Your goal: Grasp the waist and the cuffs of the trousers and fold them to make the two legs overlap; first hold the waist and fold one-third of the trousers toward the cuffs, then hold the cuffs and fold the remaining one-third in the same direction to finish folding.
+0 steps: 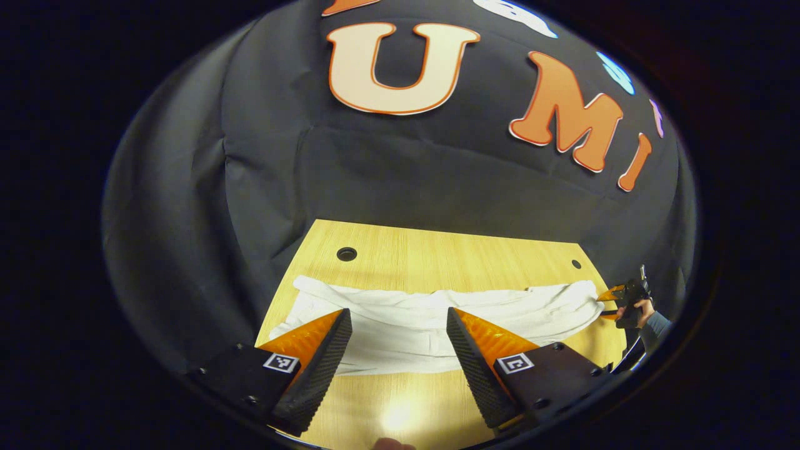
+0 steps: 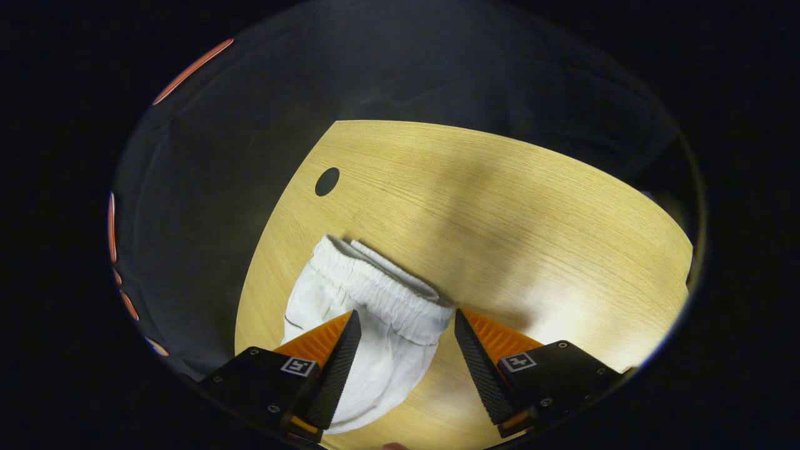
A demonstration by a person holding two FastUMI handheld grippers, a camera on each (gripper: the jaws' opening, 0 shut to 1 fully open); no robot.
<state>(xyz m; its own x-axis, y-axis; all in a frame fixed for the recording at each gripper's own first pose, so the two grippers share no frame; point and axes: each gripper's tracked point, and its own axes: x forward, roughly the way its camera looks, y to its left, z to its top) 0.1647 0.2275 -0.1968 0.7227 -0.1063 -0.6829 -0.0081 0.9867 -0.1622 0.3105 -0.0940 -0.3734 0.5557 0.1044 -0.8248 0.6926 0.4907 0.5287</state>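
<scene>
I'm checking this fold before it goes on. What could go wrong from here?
1. The white cotton trousers lie wrinkled on the wooden table; the layers may bunch when folded.
2. The right gripper is open over the elastic waistband; shutting may catch one layer only.
3. The left gripper is open above the legs, holding nothing.

- My left gripper view looks from above the table's [image 1: 437, 256] near edge toward the booth wall.
- My right gripper view sits close over the trousers' [image 2: 375, 325] waist; both views share them.
</scene>
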